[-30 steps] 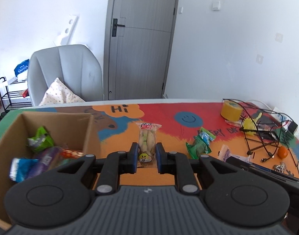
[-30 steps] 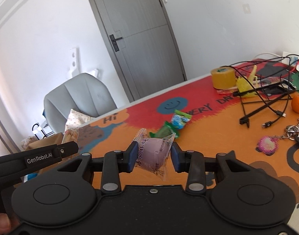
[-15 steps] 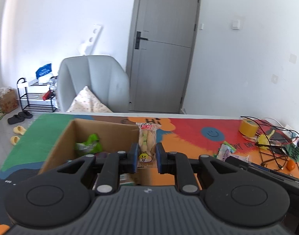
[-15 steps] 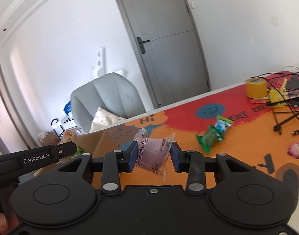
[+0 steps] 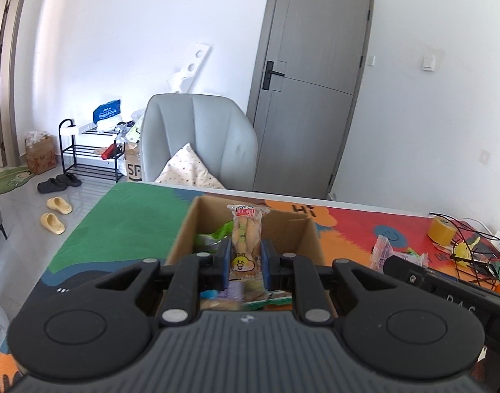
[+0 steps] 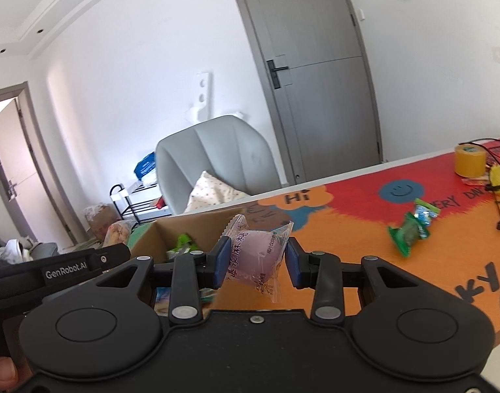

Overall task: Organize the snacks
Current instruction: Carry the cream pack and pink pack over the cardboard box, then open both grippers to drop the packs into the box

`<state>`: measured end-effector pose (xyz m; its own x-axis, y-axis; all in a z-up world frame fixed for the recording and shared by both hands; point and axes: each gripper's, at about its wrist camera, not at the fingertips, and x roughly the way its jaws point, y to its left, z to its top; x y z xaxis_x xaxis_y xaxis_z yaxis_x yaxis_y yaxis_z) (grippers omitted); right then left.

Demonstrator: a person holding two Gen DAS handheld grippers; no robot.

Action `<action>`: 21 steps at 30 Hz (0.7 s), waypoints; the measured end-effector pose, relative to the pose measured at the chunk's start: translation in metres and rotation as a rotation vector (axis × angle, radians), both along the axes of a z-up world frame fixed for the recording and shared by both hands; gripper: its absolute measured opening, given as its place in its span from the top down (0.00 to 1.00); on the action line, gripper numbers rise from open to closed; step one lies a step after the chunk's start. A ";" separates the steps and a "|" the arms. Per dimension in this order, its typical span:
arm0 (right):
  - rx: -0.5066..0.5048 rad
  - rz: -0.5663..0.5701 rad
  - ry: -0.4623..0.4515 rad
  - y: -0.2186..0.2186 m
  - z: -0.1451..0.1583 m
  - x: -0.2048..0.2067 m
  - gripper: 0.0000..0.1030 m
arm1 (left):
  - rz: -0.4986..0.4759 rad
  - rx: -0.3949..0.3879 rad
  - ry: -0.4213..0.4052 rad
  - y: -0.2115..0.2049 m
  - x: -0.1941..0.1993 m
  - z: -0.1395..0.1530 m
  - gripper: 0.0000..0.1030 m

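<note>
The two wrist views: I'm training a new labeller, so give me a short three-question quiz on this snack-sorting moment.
1. True or false: the left tool holds a long clear-wrapped snack upright, with the open cardboard box right behind it.
2. Multiple choice: what does the right tool grip? A) a yellow tape roll B) a pink round snack in a clear wrapper C) a green packet
3. Fill in: the green packet lies on the ____ part of the table mat.

Key: 1 true; 2 B, the pink snack; 3 orange.
</note>
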<state>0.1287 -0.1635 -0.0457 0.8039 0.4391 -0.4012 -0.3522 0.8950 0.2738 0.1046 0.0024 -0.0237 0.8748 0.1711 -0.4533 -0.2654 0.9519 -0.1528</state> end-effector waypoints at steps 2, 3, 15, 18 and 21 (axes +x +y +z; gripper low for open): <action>-0.010 0.014 -0.004 0.008 0.001 -0.003 0.64 | 0.006 -0.009 0.002 0.007 -0.004 -0.001 0.83; -0.015 0.020 -0.005 0.012 0.002 -0.004 0.64 | 0.007 -0.014 0.005 0.010 -0.005 -0.002 0.83; -0.073 0.058 -0.025 0.049 0.010 -0.017 0.64 | 0.042 -0.033 -0.011 0.042 -0.026 -0.005 0.69; -0.083 0.069 -0.024 0.057 0.010 -0.018 0.64 | 0.064 -0.055 -0.012 0.053 -0.031 -0.006 0.65; -0.087 0.075 -0.018 0.065 0.010 -0.016 0.64 | 0.086 -0.059 -0.016 0.060 -0.035 -0.006 0.59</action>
